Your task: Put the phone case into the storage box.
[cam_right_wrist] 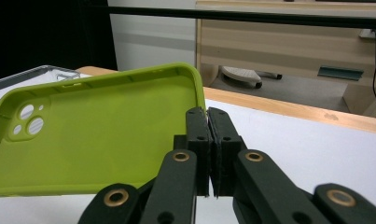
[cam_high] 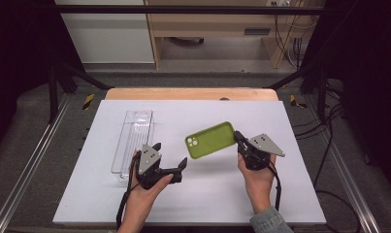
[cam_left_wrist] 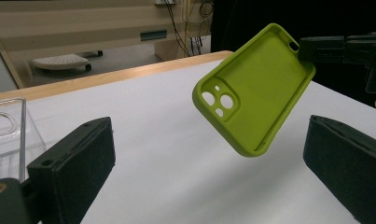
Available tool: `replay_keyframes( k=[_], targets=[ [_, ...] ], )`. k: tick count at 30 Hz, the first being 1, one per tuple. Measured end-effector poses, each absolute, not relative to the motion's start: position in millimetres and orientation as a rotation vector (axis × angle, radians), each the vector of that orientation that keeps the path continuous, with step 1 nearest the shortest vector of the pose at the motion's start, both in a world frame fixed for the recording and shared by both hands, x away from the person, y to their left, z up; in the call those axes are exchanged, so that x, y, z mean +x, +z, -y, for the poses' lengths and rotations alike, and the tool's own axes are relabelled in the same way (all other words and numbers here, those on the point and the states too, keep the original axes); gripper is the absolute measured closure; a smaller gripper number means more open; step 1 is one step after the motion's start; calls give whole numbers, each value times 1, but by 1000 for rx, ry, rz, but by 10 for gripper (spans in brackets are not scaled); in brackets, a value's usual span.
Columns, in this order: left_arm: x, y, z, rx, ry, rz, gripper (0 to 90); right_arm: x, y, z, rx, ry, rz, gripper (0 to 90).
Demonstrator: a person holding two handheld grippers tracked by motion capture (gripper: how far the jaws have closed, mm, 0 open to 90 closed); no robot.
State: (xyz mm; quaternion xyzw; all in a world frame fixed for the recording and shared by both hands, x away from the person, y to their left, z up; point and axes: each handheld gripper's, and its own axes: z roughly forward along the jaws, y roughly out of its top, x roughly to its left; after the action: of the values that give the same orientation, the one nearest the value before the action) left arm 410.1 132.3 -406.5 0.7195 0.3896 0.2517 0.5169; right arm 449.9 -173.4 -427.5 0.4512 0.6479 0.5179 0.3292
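Observation:
A lime-green phone case (cam_high: 210,140) hangs above the white mat, hollow side up, with its camera cut-outs at the left end. My right gripper (cam_high: 238,139) is shut on the rim at its right end. In the right gripper view the two black jaws meet on the case (cam_right_wrist: 97,135) at its near corner, right gripper (cam_right_wrist: 208,116). My left gripper (cam_high: 170,154) stands open just left of and below the case, apart from it. In the left gripper view the case (cam_left_wrist: 251,88) floats beyond the wide-spread jaws, left gripper (cam_left_wrist: 209,163), with the right gripper (cam_left_wrist: 316,49) pinching its far end.
A long clear plastic box (cam_high: 133,141) lies on the white mat (cam_high: 193,199) left of the left hand; the same clear box (cam_left_wrist: 8,135) sits close by the left jaw. The wooden table edge (cam_high: 190,93) runs along the back. Dark frame rails flank both sides.

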Motion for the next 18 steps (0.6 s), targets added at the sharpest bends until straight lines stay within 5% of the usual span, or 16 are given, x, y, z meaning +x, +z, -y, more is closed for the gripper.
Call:
replay_keyframes(
  k=[18],
  targets=[
    [413, -409, -124, 1756, 570, -917, 32, 444, -422, 167, 1137, 1368, -1681, 882]
  ],
)
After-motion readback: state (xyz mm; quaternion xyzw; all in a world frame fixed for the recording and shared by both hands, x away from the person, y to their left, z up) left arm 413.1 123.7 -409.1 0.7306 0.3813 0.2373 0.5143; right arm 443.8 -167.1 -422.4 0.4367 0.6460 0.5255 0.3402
